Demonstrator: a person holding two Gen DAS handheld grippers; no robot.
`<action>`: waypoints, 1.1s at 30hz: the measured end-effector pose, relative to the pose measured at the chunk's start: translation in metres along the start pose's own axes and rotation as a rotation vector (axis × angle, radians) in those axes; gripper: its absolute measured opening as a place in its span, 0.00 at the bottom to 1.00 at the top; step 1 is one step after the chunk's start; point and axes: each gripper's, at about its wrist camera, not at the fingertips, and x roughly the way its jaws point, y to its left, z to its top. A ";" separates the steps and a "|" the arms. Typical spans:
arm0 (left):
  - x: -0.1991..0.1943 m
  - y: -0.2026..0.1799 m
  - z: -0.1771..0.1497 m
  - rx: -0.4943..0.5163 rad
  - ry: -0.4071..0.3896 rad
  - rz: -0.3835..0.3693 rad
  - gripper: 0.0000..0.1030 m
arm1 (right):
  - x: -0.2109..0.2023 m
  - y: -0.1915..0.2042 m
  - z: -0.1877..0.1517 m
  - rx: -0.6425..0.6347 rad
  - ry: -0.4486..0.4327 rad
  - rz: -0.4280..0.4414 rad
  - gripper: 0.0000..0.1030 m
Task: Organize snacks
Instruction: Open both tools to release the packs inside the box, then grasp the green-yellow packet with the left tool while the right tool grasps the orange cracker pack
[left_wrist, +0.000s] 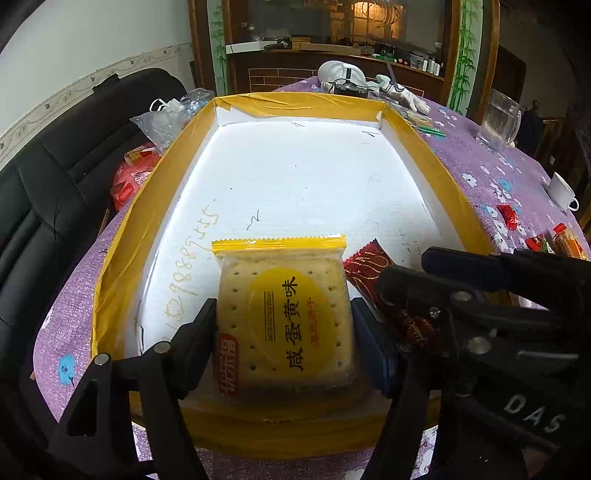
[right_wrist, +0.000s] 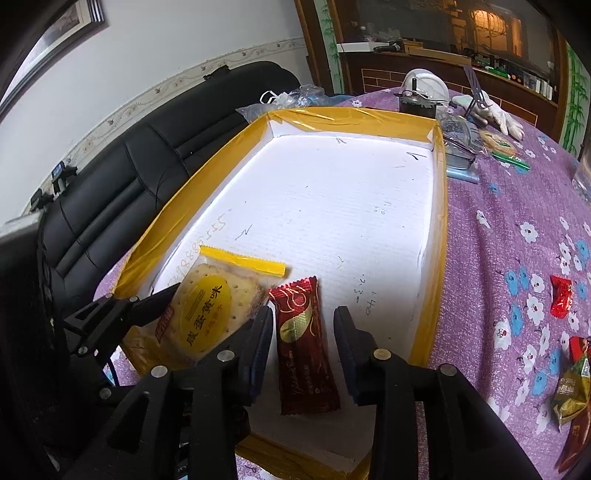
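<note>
A white tray with a yellow taped rim (left_wrist: 147, 206) (right_wrist: 439, 236) lies on the purple flowered tablecloth. My left gripper (left_wrist: 284, 332) is shut on a yellow cracker packet (left_wrist: 284, 317) (right_wrist: 210, 314) and holds it at the tray's near end. A dark red wafer bar (right_wrist: 304, 343) (left_wrist: 369, 269) lies flat on the tray floor beside the packet. My right gripper (right_wrist: 301, 343) is open, its fingers on either side of the bar without touching it.
Loose red and green snack wrappers (right_wrist: 561, 295) (left_wrist: 508, 216) lie on the cloth right of the tray. A glass mug (left_wrist: 498, 122), a white cup (left_wrist: 561, 192) and clutter stand beyond. A black sofa (right_wrist: 147, 166) is at the left.
</note>
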 end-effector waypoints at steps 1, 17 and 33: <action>0.000 0.000 0.000 0.000 -0.001 0.001 0.68 | -0.001 -0.001 0.000 0.008 0.000 0.007 0.37; -0.012 0.007 -0.002 -0.031 -0.047 -0.029 0.68 | -0.027 -0.025 -0.004 0.074 -0.060 0.083 0.40; -0.064 -0.033 0.017 0.064 -0.110 -0.113 0.68 | -0.115 -0.067 0.001 0.134 -0.122 0.127 0.41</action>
